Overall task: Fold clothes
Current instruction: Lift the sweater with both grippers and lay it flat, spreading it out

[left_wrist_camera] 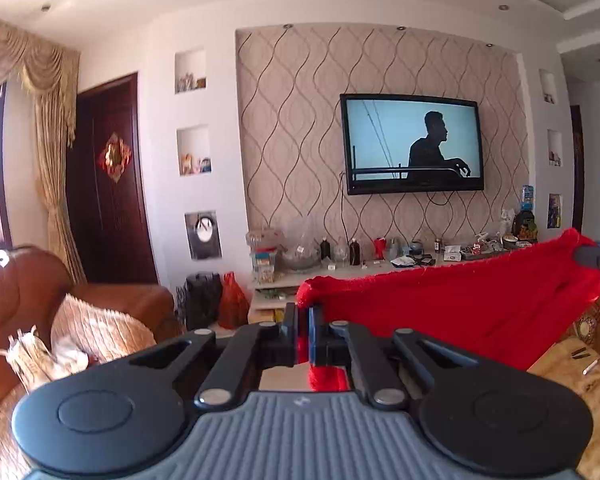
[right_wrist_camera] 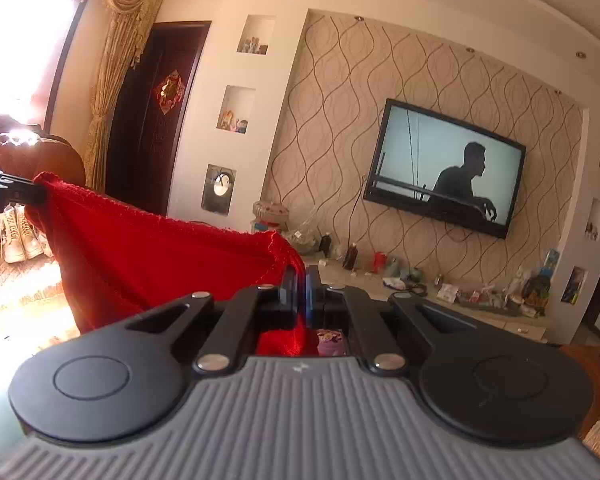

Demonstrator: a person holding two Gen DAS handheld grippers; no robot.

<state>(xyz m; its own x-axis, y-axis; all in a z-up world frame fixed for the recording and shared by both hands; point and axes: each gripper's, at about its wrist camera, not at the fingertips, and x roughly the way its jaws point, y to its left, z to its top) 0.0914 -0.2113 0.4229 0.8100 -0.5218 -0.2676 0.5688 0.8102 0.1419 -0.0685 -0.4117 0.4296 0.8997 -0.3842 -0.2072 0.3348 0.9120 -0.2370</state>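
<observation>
Our left gripper (left_wrist_camera: 303, 316) and right gripper (right_wrist_camera: 300, 280) each have jaws pinching a top corner of the red knit garment (left_wrist_camera: 460, 304), stretched between them above the sofa (left_wrist_camera: 28, 300).

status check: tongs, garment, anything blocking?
Left tongs, right tongs both shut on red knitted garment. Garment stretched between them, lifted. Nothing in the way.

- right gripper (right_wrist_camera: 300, 280) pinched tight on a corner of the red knit garment (right_wrist_camera: 148, 256)
- cloth stretches left of the fingers to the left gripper (right_wrist_camera: 28, 194)
- TV (right_wrist_camera: 444, 168) beyond, up right
</observation>
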